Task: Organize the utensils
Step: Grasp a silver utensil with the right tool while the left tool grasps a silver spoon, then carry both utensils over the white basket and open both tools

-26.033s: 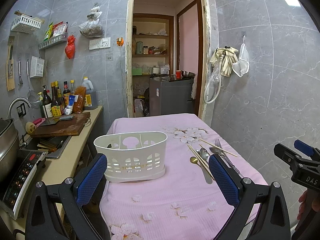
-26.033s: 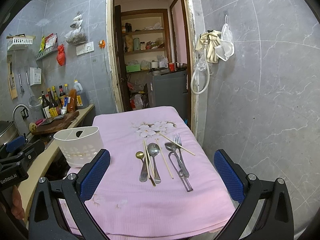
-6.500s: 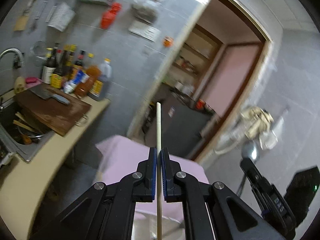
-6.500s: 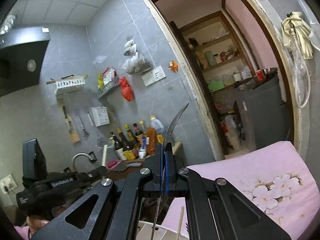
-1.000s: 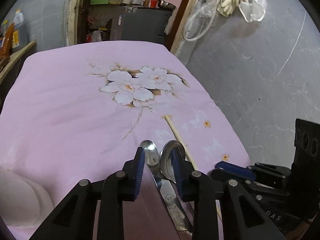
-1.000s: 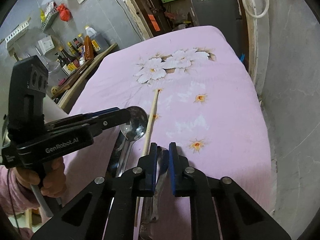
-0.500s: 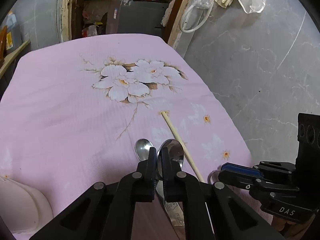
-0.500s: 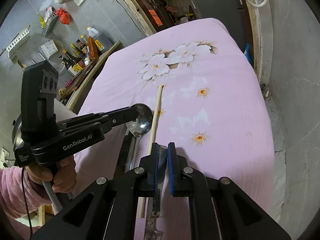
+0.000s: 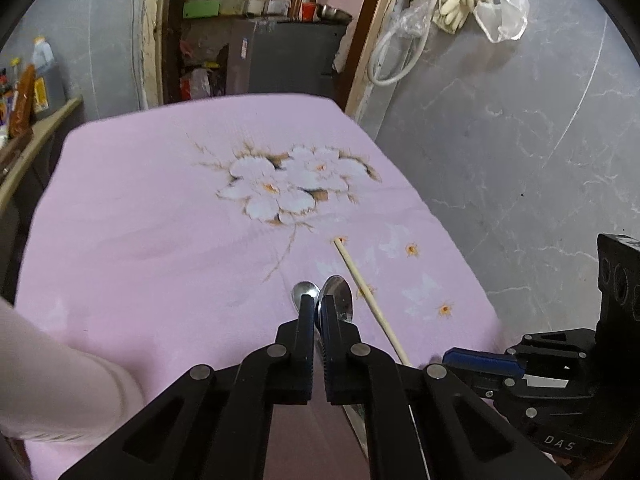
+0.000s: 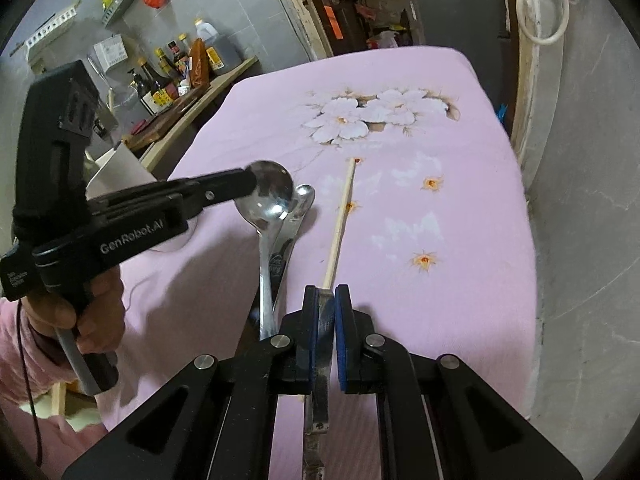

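My left gripper [image 9: 316, 312] is shut on the bowl of a large steel spoon [image 10: 266, 196] and lifts that end off the pink tablecloth [image 9: 160, 220]; its handle [image 10: 265, 280] slants down to the cloth. A smaller spoon [image 10: 302, 196] lies under it, also showing in the left wrist view [image 9: 304, 290]. My right gripper [image 10: 327, 300] is shut on a flat metal utensil [image 10: 322, 344] whose type I cannot tell. A wooden chopstick [image 10: 340, 220] lies on the cloth just ahead of it, and shows in the left wrist view [image 9: 368, 296].
The white utensil caddy [image 10: 116, 162] stands at the table's left edge, partly hidden behind the left gripper. A counter with bottles [image 10: 172, 76] runs along the left wall. A grey tiled wall [image 9: 520, 160] borders the table's right side.
Both grippers have gone from slightly open to shut, the left on the large spoon's bowl and the right on the flat utensil. The spoon's bowl has risen off the cloth.
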A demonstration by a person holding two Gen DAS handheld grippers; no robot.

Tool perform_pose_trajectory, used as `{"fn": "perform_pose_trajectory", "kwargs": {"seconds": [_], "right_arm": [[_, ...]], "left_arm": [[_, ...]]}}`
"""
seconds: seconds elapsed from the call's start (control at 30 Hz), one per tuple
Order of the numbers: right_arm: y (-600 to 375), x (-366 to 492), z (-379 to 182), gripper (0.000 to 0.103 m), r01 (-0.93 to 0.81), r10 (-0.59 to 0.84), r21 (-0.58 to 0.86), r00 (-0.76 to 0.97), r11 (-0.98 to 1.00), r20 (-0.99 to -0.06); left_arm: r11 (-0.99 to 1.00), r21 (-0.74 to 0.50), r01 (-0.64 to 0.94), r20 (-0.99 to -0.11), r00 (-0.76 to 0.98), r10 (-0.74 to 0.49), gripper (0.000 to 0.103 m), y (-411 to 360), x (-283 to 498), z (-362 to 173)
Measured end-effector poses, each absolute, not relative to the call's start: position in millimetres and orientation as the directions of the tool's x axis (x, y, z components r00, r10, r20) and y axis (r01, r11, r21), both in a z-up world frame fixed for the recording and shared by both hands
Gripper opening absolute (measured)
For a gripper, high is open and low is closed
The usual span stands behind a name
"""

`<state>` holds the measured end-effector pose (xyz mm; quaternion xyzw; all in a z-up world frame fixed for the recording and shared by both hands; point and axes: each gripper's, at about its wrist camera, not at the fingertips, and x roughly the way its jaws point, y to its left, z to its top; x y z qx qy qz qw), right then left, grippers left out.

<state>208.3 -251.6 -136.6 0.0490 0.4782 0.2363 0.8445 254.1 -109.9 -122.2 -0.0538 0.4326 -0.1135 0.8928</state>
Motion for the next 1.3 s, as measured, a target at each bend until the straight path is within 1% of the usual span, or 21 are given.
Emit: {"fn": "perform_pose_trajectory", "kwargs": {"seconds": [0.1,0.2,0.43,0.6,0.77,1.1,1.3], "right_arm": [[-254,200,-126,0.007,-0.335,0.427,0.293,0.458,0.895,-0.780],[-259,191,-117,0.007,-0.314,0.408,0.281,0.489,0.907,-0.771],[-264,166,-86,0.007,-0.247,0.357,0.258,0.611,0.934,-0.707],[-259,157,-59,0.007,-0.199,0.328,0.270,0.712,0.942,-0.620],[-247,158,-19,0.007,-0.188,0.315,0.288,0.806,0.939,-0.501],[-170,167,57,0.007,-0.293,0.353,0.227,0.886,0.929,-0.301],[-115,176,84,0.007,-0.368,0.419,0.246,0.885,0.897,-0.202]], "left_arm": [[0.973,-0.168,0.157,-0.736,0.637,-0.230,0.004,-108,243,-109],[0.974,-0.168,0.151,-0.712,0.665,-0.226,0.004,-103,234,-97],[0.978,-0.150,0.148,-0.649,0.731,-0.210,0.004,-89,215,-61],[0.982,-0.116,0.149,-0.602,0.776,-0.189,0.004,-77,203,-35],[0.983,-0.111,0.143,-0.559,0.809,-0.181,0.004,-56,193,-5],[0.994,-0.092,0.061,-0.492,0.865,-0.099,0.004,0,177,42],[0.994,-0.112,-0.020,-0.443,0.896,-0.032,0.004,46,162,61]]}}
